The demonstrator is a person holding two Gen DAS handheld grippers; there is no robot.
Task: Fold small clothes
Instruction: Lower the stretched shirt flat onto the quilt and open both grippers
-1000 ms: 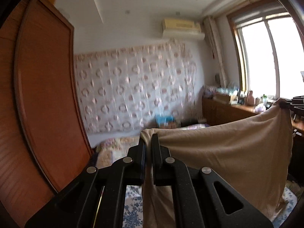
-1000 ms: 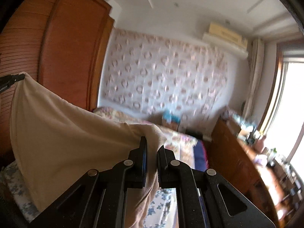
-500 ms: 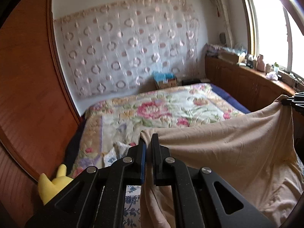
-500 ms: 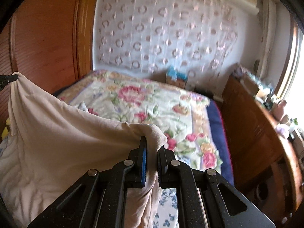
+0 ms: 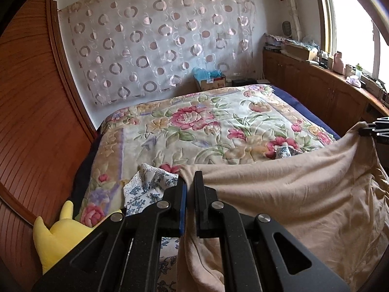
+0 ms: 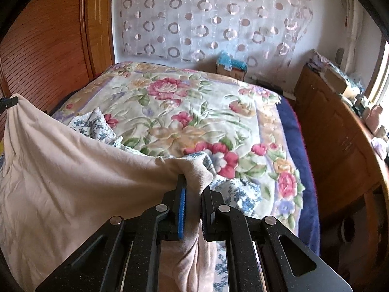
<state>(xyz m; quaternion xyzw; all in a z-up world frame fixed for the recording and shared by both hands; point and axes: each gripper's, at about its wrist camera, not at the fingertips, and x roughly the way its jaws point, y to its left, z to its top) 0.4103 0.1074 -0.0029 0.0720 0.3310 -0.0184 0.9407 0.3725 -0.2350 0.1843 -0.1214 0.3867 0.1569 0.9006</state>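
The beige garment (image 5: 279, 194) hangs stretched between both tools over the near end of the bed (image 5: 218, 126), its lower part sagging onto the covers. The left tool (image 5: 188, 185) is pressed tight on one top corner. The right tool (image 6: 193, 187) holds the other corner, but its jaws have just been opening, cloth bunched loosely between them. To lay the garment well, I would keep the top edge taut and level, lower both corners together onto the floral blanket (image 6: 194, 112), and clear the blue-print cloth (image 5: 148, 182) lying just beyond, so nothing wrinkles beneath.
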